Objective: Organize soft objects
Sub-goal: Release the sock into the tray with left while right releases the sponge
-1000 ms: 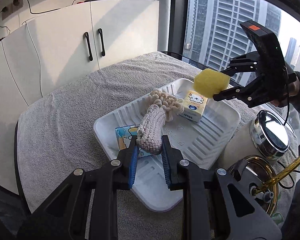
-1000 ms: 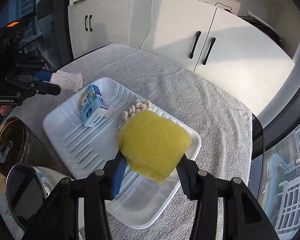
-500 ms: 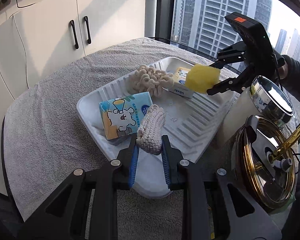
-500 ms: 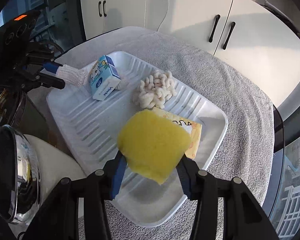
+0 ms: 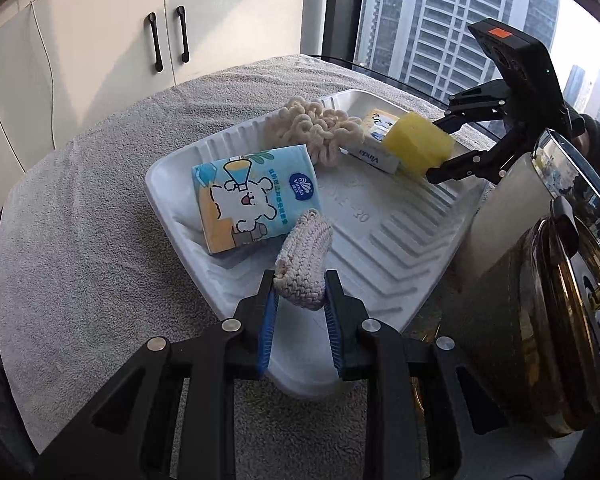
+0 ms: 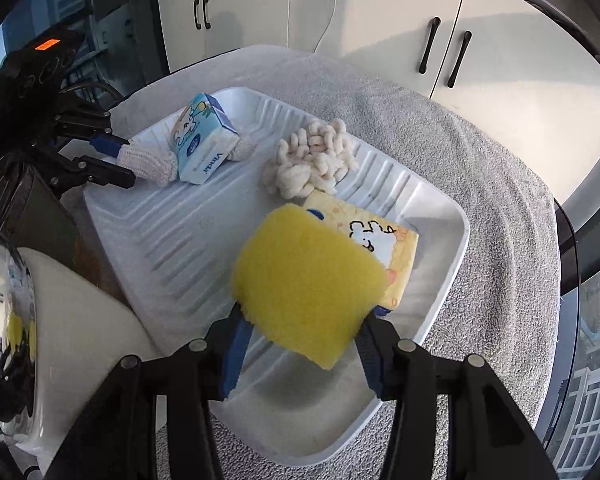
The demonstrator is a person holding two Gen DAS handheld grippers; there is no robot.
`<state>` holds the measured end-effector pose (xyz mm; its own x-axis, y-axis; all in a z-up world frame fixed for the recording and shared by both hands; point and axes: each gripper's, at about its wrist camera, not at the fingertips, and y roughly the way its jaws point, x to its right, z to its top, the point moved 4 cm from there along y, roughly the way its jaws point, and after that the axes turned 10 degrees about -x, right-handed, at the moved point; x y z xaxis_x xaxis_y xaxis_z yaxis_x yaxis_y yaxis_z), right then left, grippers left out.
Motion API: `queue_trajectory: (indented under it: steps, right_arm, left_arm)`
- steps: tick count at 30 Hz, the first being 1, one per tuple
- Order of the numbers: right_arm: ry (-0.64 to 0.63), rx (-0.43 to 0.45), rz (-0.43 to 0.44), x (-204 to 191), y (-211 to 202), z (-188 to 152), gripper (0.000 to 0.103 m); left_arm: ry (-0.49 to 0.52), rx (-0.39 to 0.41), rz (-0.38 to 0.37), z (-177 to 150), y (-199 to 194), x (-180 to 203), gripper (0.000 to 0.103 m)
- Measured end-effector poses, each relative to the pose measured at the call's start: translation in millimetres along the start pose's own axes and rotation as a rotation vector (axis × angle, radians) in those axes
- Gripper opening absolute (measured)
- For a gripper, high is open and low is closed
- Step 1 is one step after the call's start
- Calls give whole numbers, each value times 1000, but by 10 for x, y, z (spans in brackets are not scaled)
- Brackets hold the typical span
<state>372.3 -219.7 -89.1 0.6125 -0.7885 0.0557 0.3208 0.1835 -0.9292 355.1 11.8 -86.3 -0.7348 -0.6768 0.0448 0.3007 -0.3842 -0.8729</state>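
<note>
left wrist view: the left tool (image 5: 300, 298) is clamped on a cream knitted roll (image 5: 305, 258), its blue pads pressing both sides, and the roll sticks forward over the near part of a white ribbed tray (image 5: 380, 248). the tray lies on a desk covered with a grey towel (image 5: 100, 200). in the tray, just beyond the roll, lies a blue tissue pack (image 5: 256, 200) with a white cartoon bear. farther back lies a cream loopy cloth (image 5: 320, 130), and beside it a yellow tissue pack (image 5: 374, 148). the right tool (image 5: 440, 148) comes in from the right, clamped on a yellow sponge (image 5: 418, 148) over the far side of the tray, just in front of the yellow pack. shiny metal containers (image 5: 572, 280) stand at the right, beside the tray. white cabinets (image 5: 140, 40) and a window with tower blocks fill the background

right wrist view: the right tool (image 6: 300, 336) grips the yellow sponge (image 6: 306, 284) between its pads, above the near end of the tray (image 6: 180, 236). the sponge covers part of the yellow tissue pack (image 6: 384, 248), which lies in the tray. the loopy cloth (image 6: 310, 162) sits mid-tray. at the far left the left tool (image 6: 118, 160) holds the knitted roll (image 6: 150, 160), which touches the blue tissue pack (image 6: 202, 144)
</note>
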Motion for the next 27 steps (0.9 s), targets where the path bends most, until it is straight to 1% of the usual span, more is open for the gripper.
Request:
queue_trajectory:
  steps: [5,6,8,10,15,17,21,27]
  right_arm:
    - [10,6,-3,26,-16,-16,60]
    - [17,8,0,37,-25,-26,60]
    - [27,8,10,52,-43,-56,62]
    - [30,11,17,67,-57,-80,63]
    - [20,22,-3,60,-107,-97,64]
    - [21,26,-10,65,-127,-102,67]
    - [14,25,-3,62,-142,-119,68]
    - [-11,12,-52,52,-137,-67,72]
  left_arm:
    - [-15,4,13,3,-16,-7,23]
    - [-20,6,9,3,-23,-13,25]
    - [-33,14,3,15,-40,-39,32]
    - [-43,18,-4,20,-53,-61,34]
    - [-46,21,1,30,-47,-61,35]
    - [-48,22,1,28,-49,-59,35]
    - [-51,30,-4,18,-66,-67,36]
    - [-65,41,-14,5,-71,-81,37]
